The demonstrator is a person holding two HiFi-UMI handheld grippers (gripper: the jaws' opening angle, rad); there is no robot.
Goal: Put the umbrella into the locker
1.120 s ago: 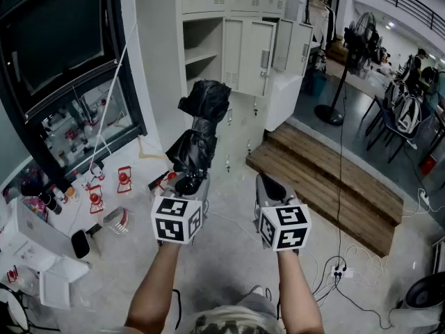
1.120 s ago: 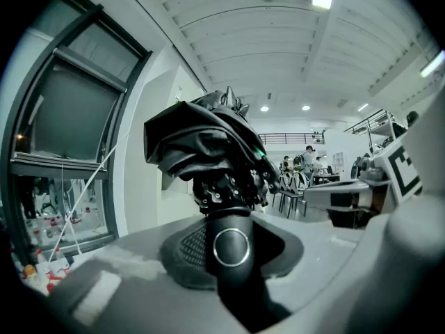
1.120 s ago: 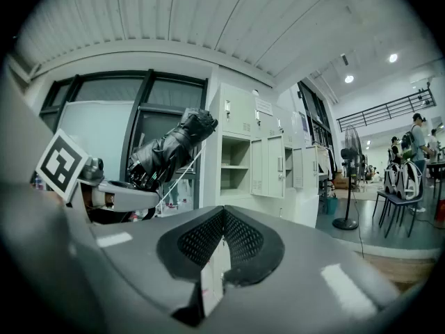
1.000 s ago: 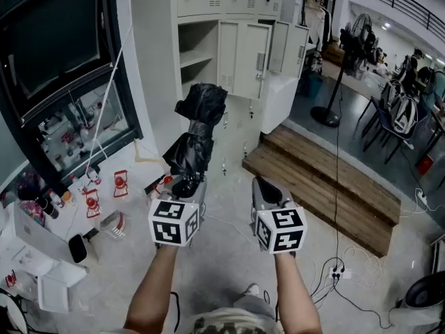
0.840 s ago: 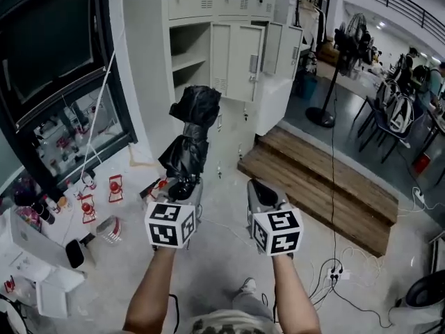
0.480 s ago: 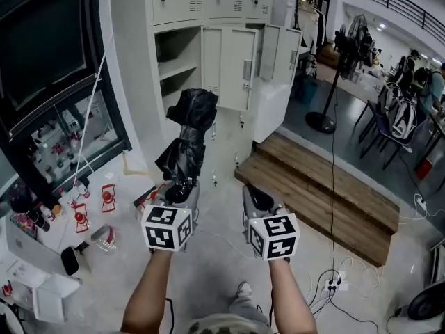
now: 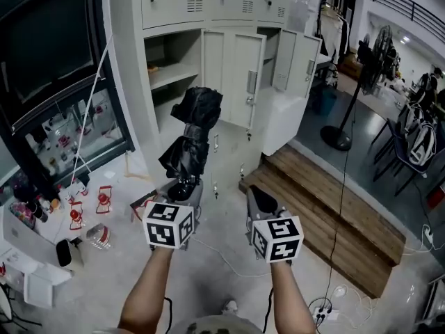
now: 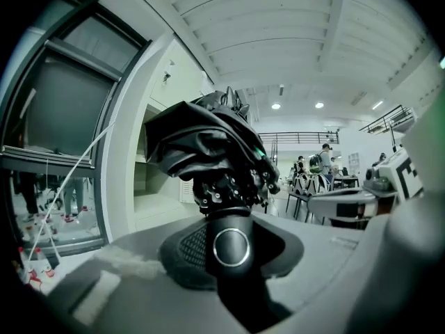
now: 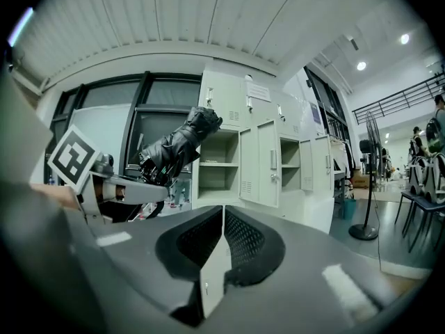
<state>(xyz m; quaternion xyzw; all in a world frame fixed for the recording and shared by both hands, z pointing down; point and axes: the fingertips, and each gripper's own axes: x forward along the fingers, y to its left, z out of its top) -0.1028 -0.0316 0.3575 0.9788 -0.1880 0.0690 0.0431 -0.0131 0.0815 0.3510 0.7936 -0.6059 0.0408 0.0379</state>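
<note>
A folded black umbrella [image 7: 193, 134] stands upright in my left gripper [image 7: 182, 186], which is shut on its round handle [image 8: 231, 249]. The crumpled canopy [image 8: 208, 145] fills the left gripper view above the jaws. My right gripper [image 7: 259, 199] is beside it to the right, shut with nothing between its pads [image 9: 222, 239]. Ahead stands the white locker [image 7: 170, 61] with open compartments, a shelf inside and doors [image 7: 247, 82] swung out. The right gripper view shows the umbrella [image 9: 177, 145] in front of the open locker [image 9: 219, 165].
A low wooden platform [image 7: 334, 200] lies to the right of the locker, with a standing fan [image 7: 341, 138] behind it. Small red items [image 7: 104, 199] and white boxes [image 7: 28, 242] lie on the floor at left below a dark window. Cables [image 7: 222, 256] cross the floor.
Both grippers have travelled toward the locker, which looks nearer and more head-on. The umbrella stays upright in the left gripper. The right gripper stays shut.
</note>
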